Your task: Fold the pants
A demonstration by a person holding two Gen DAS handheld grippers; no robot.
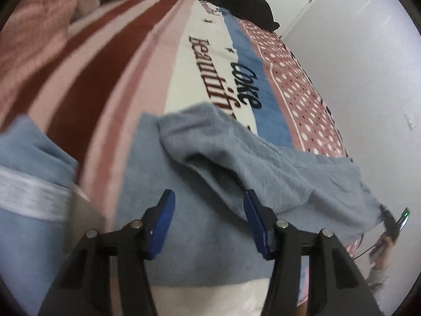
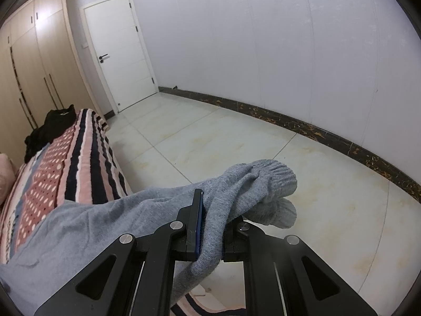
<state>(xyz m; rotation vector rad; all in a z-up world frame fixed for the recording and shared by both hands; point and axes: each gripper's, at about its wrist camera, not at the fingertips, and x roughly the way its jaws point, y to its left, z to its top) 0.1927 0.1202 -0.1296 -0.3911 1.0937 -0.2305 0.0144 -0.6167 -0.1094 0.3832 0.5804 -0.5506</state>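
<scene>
Right hand-held gripper point(image 2: 210, 226) clamps 1 pants point(image 2: 110, 216); left hand-held gripper point(image 1: 209, 223) open.

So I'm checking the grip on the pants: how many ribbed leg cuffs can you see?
2, both hanging past the right gripper, which is shut on the grey pants: upper cuff, lower cuff beneath it, above the floor. The left wrist view shows none.

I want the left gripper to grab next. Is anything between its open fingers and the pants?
Nothing visible: the left gripper hangs open over the grey pants on the bed, while the right gripper grips the cuff end.
</scene>
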